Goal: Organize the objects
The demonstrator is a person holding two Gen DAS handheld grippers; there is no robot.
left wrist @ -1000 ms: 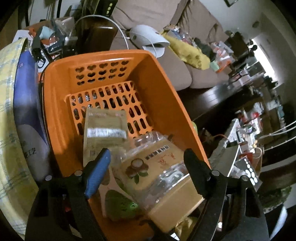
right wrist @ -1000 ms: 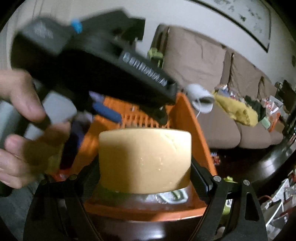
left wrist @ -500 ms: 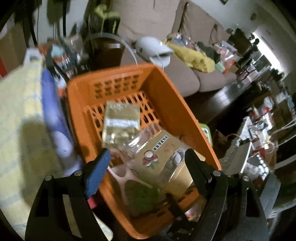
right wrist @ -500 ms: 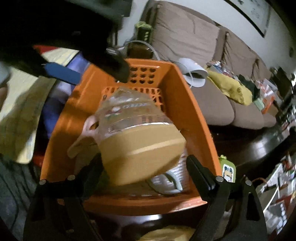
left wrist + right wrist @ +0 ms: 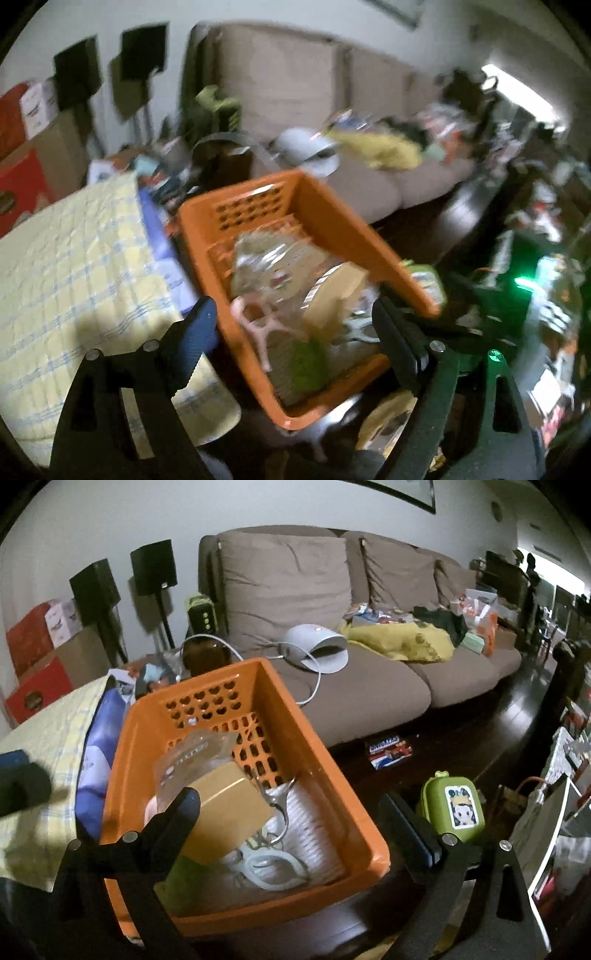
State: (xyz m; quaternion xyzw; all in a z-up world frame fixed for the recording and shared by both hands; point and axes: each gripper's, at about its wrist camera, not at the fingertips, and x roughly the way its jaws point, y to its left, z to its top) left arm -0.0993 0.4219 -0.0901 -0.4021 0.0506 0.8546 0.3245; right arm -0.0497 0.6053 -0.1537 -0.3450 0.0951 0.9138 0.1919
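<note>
An orange basket sits in front of both grippers. In it lies a clear jar with a tan lid, tipped on its side over a white ribbed item, metal loops and something green. My right gripper hovers above the basket's near end. Its jaws are opening and the pads touch nothing; the jar lies below, near the left finger. The left wrist view is blurred. My left gripper is above the basket's near corner, its jaws opening with nothing between them.
A yellow checked cloth and a blue bag lie left of the basket. Behind it stands a brown sofa with a white domed device and a yellow cloth. A green case sits on the dark floor at the right.
The right gripper let go of the tan-lidded jar, which now lies in the basket, and widened. The left gripper rose and drew back from the basket.
</note>
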